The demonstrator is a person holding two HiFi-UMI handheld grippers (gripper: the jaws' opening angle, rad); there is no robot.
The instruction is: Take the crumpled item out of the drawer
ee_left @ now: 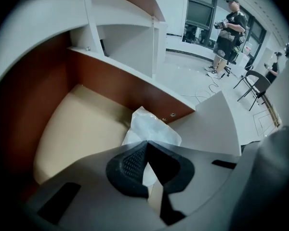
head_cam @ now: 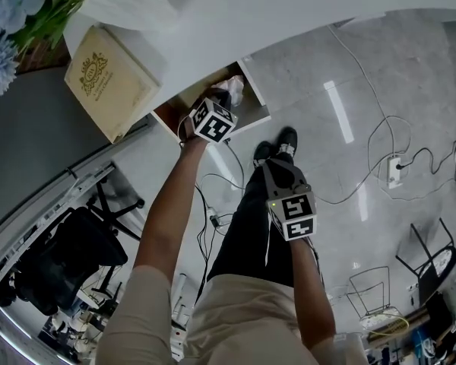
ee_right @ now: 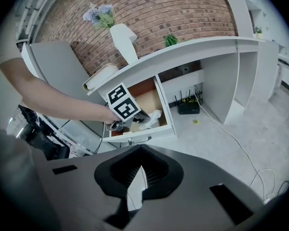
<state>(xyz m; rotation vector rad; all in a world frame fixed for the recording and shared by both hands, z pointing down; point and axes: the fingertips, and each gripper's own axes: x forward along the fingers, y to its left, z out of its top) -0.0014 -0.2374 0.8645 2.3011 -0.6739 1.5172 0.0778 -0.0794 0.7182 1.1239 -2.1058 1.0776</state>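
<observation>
A white crumpled item (ee_left: 149,129) lies at the right side of the open drawer (ee_left: 77,129), against its brown wall. My left gripper (ee_left: 145,148) reaches into the drawer, its jaws closed, with the tips pinched on the item's near edge. From the head view, the left gripper (head_cam: 219,102) sits over the drawer (head_cam: 255,91), with the crumpled item (head_cam: 229,91) just past it. From the right gripper view, the left gripper (ee_right: 133,124) and the item (ee_right: 151,118) are inside the drawer (ee_right: 144,136). My right gripper (ee_right: 142,159) hangs back, shut and empty, above the person's legs (head_cam: 276,175).
A cream box (head_cam: 110,82) and blue flowers (head_cam: 7,14) rest on the white shelf top above the drawer. Cables (head_cam: 380,143) and a power strip (head_cam: 395,169) lie on the grey floor. A black chair (head_cam: 68,253) stands at the left. A person (ee_left: 229,32) stands far off.
</observation>
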